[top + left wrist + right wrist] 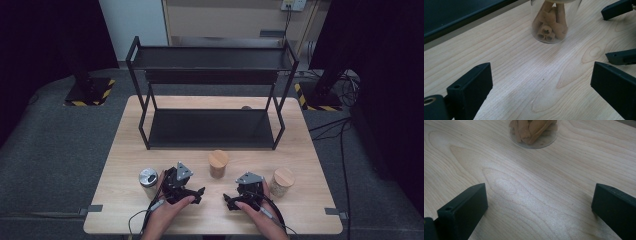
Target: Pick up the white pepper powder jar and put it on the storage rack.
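Observation:
Three clear jars stand on the wooden table (125, 150): a metal-lidded jar (148, 178) at the left, a wooden-lidded jar (218, 163) in the centre and another wooden-lidded jar (282, 181) at the right. My left gripper (192, 189) rests low between the metal-lidded and centre jars. In the left gripper view it (541, 75) is open over bare wood, with a jar of tan tubes (550, 22) ahead. My right gripper (235, 197) lies left of the right jar. It (539, 195) is open too, and a jar base (534, 132) with tan pieces sits ahead; which jar that is I cannot tell.
A black two-tier metal rack (212, 100) stands on the far half of the table, both shelves bare. The right gripper's black jaws reach into the right edge of the left gripper view. Dark grey floor surrounds the table.

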`<state>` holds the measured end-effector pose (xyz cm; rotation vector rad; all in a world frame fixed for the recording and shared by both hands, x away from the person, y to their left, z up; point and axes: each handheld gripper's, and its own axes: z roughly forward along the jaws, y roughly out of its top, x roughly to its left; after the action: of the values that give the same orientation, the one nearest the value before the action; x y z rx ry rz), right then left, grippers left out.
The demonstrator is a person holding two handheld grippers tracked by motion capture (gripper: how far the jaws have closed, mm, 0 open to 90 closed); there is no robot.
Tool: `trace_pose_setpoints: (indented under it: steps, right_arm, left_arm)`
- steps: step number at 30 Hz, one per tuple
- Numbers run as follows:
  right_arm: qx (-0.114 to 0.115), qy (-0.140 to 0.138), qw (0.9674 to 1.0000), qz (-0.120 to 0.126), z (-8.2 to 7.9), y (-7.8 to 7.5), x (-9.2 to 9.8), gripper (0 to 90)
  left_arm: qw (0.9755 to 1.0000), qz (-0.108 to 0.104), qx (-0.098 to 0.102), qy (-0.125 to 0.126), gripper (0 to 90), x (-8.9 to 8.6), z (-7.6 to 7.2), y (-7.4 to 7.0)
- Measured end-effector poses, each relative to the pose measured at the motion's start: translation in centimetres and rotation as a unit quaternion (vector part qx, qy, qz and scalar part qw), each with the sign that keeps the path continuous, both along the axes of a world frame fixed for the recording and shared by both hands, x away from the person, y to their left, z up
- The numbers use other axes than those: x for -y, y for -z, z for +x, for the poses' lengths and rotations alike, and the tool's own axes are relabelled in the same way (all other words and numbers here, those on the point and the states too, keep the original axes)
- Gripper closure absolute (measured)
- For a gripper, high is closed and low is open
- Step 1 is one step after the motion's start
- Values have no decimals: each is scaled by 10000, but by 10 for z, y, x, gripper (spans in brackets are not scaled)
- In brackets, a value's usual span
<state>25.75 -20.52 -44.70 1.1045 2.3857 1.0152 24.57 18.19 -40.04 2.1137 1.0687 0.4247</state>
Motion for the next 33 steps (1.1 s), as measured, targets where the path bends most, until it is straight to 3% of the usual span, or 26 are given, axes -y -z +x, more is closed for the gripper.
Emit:
trace_pose_setpoints:
  steps: [18,33]
  right_arm:
    - [5,12,10000,-1,-1,0,0,6]
    - [0,17,10000,-2,-1,0,0,6]
  left_arm:
    - [9999,-18,108,45,26,-4,-3,-21]
    - [9997,108,139,157,25,-5,-3,-32]
